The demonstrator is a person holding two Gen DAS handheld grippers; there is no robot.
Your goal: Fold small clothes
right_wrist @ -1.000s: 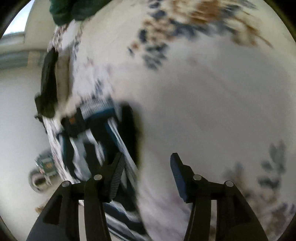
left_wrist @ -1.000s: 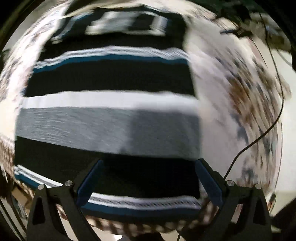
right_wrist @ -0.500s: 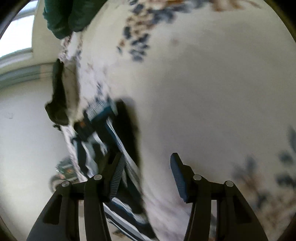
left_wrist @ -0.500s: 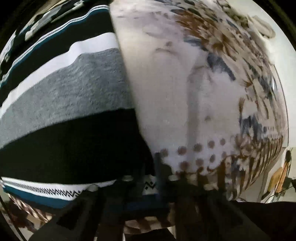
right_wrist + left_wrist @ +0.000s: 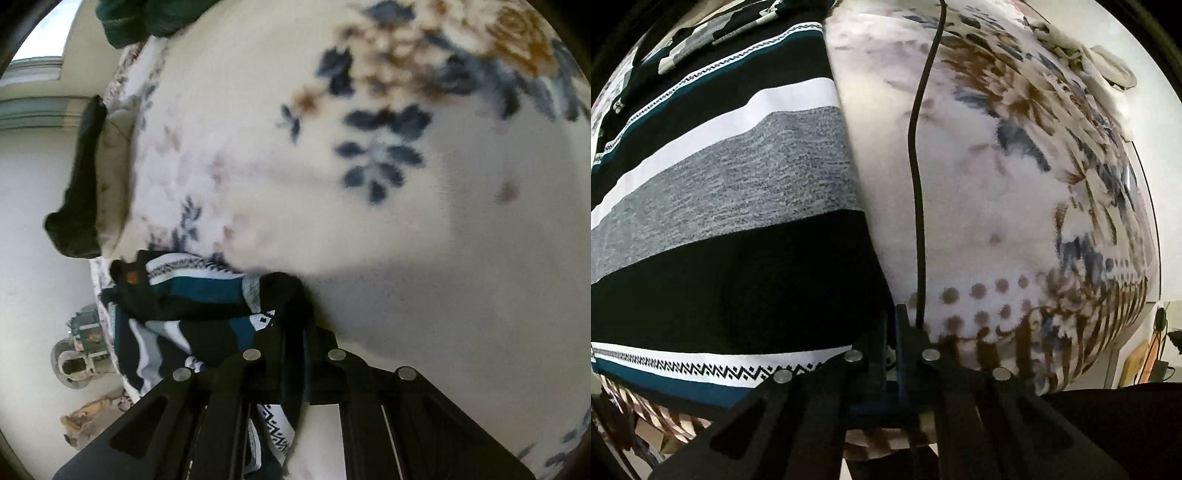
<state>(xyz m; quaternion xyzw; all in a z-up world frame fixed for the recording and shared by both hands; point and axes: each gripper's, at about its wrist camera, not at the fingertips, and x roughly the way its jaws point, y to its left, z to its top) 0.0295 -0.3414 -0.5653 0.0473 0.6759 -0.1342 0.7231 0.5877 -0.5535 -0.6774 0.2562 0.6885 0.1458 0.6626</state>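
A striped sweater (image 5: 731, 206) in black, grey, white and teal lies flat on a floral blanket (image 5: 1015, 192). My left gripper (image 5: 891, 325) is shut on the sweater's right edge near the hem. In the right wrist view the same sweater (image 5: 199, 306) is bunched and lifted at one edge. My right gripper (image 5: 295, 317) is shut on that black edge of the sweater, close above the blanket (image 5: 369, 206).
A black cable (image 5: 916, 184) runs over the blanket beside the sweater. A dark green garment (image 5: 147, 18) lies at the far end of the blanket. A dark cloth (image 5: 79, 192) hangs over the blanket's left edge. Floor clutter (image 5: 81, 354) sits beyond that edge.
Both grippers were open a second ago. The left one moved to the sweater's right edge and shut on it. The right one shut on the sweater's edge just now.
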